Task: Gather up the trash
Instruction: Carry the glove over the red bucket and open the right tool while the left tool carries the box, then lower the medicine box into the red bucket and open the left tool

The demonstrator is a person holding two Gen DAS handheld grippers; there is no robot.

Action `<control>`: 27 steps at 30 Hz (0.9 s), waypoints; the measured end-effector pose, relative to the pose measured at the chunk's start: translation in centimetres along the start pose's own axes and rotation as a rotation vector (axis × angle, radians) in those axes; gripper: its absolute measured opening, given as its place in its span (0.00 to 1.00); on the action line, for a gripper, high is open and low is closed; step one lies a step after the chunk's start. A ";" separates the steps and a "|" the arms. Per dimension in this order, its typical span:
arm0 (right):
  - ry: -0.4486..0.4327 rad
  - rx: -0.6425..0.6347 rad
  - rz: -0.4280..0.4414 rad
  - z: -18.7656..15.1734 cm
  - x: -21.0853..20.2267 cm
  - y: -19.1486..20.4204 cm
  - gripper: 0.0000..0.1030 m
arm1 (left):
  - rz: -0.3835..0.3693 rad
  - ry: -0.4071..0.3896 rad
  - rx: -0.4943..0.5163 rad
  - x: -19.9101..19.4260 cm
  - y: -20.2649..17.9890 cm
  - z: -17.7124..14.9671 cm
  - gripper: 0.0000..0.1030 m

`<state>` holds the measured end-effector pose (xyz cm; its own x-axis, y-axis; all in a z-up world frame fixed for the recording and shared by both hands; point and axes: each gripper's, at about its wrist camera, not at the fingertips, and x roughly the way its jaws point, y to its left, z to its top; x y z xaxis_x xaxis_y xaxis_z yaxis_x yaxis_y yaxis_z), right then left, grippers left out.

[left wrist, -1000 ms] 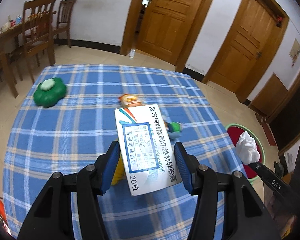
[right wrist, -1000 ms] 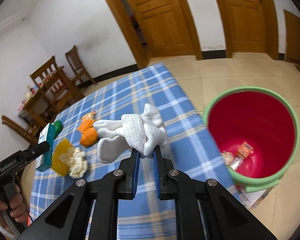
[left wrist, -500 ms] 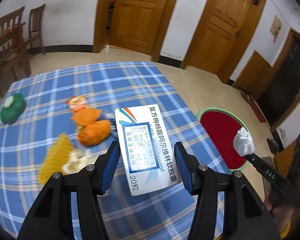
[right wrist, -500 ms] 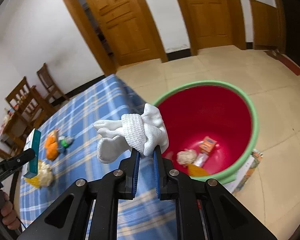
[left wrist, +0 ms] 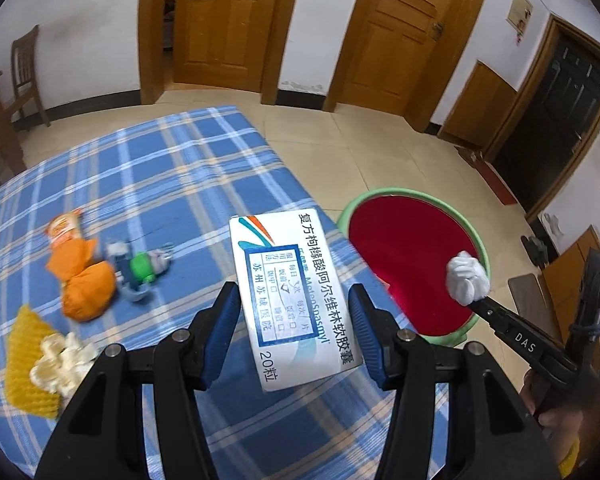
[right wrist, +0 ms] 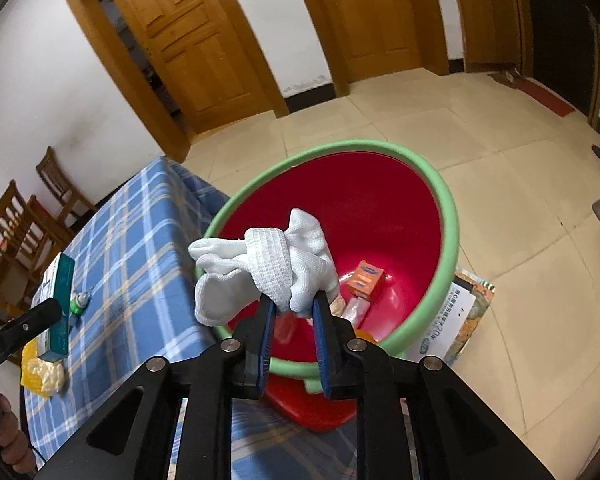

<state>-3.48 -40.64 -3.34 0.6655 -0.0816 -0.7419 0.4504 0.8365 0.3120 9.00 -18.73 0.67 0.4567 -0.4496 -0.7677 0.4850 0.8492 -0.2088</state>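
Observation:
My left gripper (left wrist: 294, 300) is shut on a white medicine box (left wrist: 290, 292) and holds it above the right edge of the blue checked table (left wrist: 160, 184). My right gripper (right wrist: 294, 308) holds a white sock (right wrist: 268, 266) over the near rim of the red bin with a green rim (right wrist: 440, 208). Its jaws have parted a little and the sock still rests between the tips. The bin (left wrist: 408, 264) stands on the floor right of the table and holds several pieces of trash, among them an orange box (right wrist: 366, 282).
On the table lie an orange bag (left wrist: 82, 284), a small green-capped bottle (left wrist: 140, 270), a yellow sponge (left wrist: 24, 354) and a white crumpled wad (left wrist: 58, 364). A printed carton (right wrist: 456, 320) lies on the floor beside the bin. Wooden chairs (right wrist: 32, 216) stand beyond the table.
Both grippers have swung right toward the bin. The right gripper now holds the sock over the bin's rim, and its jaws have opened slightly.

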 end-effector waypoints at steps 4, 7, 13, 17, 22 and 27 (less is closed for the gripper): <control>0.001 0.023 -0.011 0.2 0.0 -1.0 0.26 | -0.014 0.018 0.029 1.2 -1.5 0.5 0.55; -0.010 0.027 -0.015 0.3 -0.2 -1.5 0.26 | -0.026 0.027 0.050 2.0 -2.5 0.7 0.55; -0.027 0.034 -0.030 0.4 -0.8 -2.3 0.26 | -0.053 0.053 0.091 4.1 -4.6 1.3 0.55; -0.031 0.050 -0.032 0.3 -1.1 -2.9 0.27 | -0.072 0.066 0.121 5.4 -6.1 1.5 0.55; -0.029 0.070 -0.038 0.2 -1.1 -3.7 0.27 | -0.103 0.074 0.153 6.7 -7.9 1.8 0.55; -0.028 0.092 -0.046 0.3 -1.0 -4.5 0.28 | -0.118 0.067 0.185 6.9 -9.1 1.9 0.59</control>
<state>-6.05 -44.48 -3.85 0.6588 -0.1346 -0.7402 0.5325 0.7784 0.3324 9.19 -30.05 -1.55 0.3414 -0.5181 -0.7842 0.6637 0.7237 -0.1892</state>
